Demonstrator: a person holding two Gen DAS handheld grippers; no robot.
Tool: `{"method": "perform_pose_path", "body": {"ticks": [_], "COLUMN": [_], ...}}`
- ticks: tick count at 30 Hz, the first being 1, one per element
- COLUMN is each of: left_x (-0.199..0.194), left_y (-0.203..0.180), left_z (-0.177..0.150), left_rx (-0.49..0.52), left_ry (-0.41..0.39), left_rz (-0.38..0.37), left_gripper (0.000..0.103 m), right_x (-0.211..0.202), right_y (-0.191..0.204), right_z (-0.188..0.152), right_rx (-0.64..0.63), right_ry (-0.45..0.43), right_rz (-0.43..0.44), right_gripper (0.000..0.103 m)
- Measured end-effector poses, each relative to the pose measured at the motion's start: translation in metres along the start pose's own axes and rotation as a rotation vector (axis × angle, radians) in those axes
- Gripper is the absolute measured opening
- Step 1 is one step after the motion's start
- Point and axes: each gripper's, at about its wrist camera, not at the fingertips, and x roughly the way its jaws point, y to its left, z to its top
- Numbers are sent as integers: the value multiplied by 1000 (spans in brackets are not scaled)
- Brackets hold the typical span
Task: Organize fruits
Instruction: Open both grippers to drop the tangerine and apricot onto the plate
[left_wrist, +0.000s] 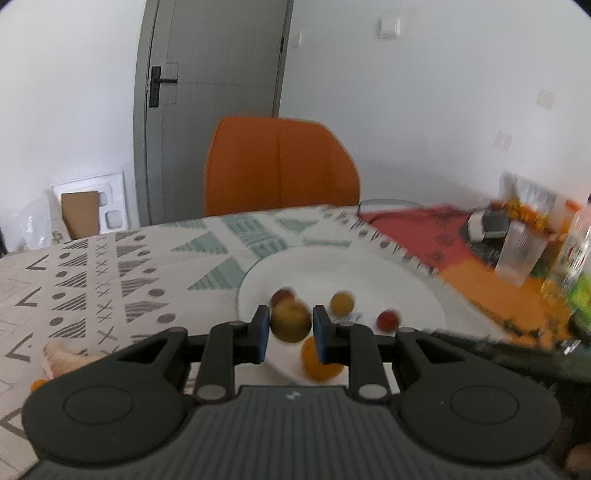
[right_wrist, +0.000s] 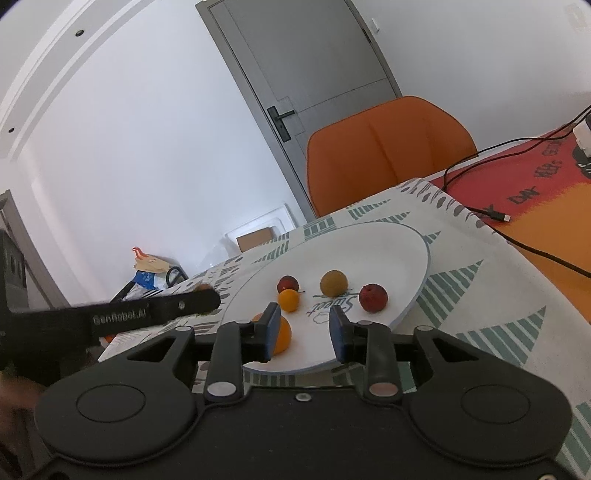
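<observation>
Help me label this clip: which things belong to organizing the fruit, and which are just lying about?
Part of the job:
- white plate
- large orange, small orange
- brownish fruit, red fruit, dark red fruit
- yellow-green fruit, gripped by the left gripper

Just lying about:
- orange chair
- black cable
- clear cup

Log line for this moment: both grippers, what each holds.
left gripper: shut on yellow-green round fruit | right gripper: open, empty, over white round plate | large round orange: beside right gripper
</observation>
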Motion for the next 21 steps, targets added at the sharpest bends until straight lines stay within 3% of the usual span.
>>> {"method": "perform_pose_path", "body": {"ticks": [4,8,11,17,19,21], "left_x": [-9,-20,-31,-52,-57,-62], "left_y": [-2,8,19,43,51,59], "left_z": [5,3,0,1,1,0], "left_rx": [-7,-14,-18,-55,-68,-83], "left_ry": [-21,-32,-45,-61,-57,-54], "left_rz": [4,51,107,203,226,244], "left_gripper": [36,61,77,88,91,92], "right_x": [2,4,6,7,6,4], "right_y": [0,2,5,15,21,27], "right_z": [0,-2,-3,-3,-2,-2], "right_rx": [0,-1,-7,-21,-33,-50], "right_ry": [6,17,26,34,29,25], "right_rz": [-6,-3,-1,-19,-21,-21], "right_gripper": [34,38,48,66,79,85]}}
